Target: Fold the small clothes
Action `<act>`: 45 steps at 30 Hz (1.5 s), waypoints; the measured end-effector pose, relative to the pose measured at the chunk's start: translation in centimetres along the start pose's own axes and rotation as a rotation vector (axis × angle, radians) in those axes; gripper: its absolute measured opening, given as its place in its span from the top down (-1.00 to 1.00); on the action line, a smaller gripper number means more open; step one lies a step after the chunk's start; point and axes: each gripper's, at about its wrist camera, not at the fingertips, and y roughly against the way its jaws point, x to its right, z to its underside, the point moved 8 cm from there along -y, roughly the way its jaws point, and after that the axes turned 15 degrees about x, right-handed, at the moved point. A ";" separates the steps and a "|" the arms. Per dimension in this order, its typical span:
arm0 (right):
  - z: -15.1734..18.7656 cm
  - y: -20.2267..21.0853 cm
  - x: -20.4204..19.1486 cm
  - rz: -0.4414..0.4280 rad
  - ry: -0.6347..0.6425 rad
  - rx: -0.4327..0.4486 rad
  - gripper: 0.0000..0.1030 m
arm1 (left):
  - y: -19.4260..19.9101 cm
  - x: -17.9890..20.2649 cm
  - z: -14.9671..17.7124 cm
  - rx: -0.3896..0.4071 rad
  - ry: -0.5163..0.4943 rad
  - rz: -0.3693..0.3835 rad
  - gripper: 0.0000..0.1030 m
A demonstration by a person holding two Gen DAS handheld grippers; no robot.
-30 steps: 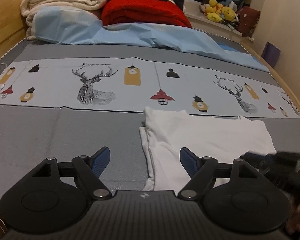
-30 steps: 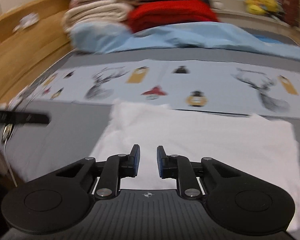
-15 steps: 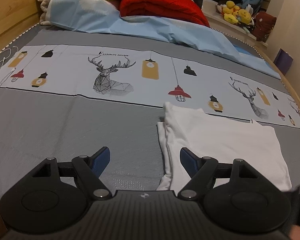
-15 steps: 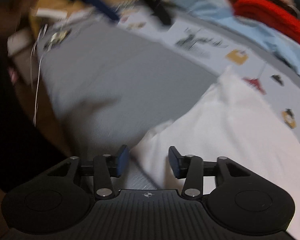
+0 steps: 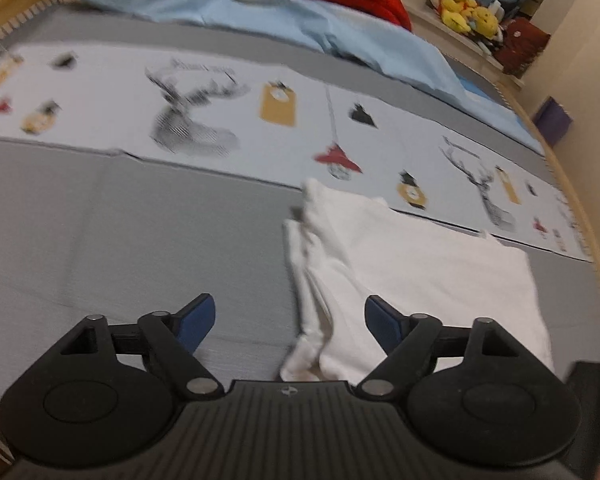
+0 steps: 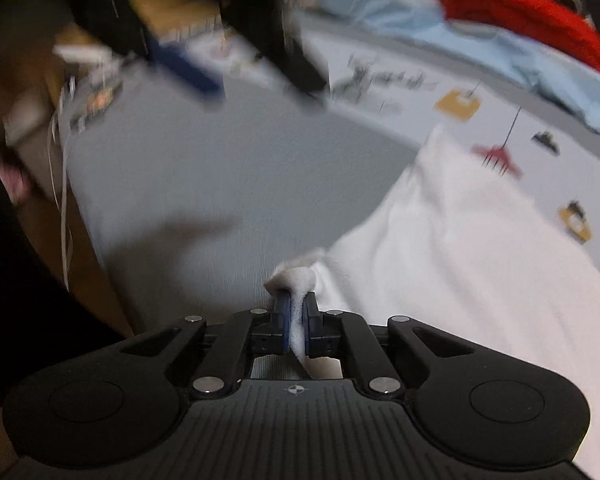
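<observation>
White garment [image 5: 428, 280] folded flat (crnr bunched)

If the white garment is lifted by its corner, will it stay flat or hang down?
Probably hang down: the white garment already bunches softly between the right gripper pads. It looks thin and light, and its layered edge may slide apart.
</observation>
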 end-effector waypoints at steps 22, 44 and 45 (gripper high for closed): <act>-2.9 7.3 2.3 -0.046 -0.100 0.138 0.90 | -14.1 2.9 2.5 -0.340 0.206 0.214 0.48; -4.8 12.0 5.5 0.007 -0.281 0.304 0.92 | -6.3 7.3 -5.3 -0.025 0.030 0.258 0.74; -4.3 12.8 6.4 0.027 -0.291 0.305 0.92 | -6.5 9.0 -5.3 -0.028 0.009 0.275 0.74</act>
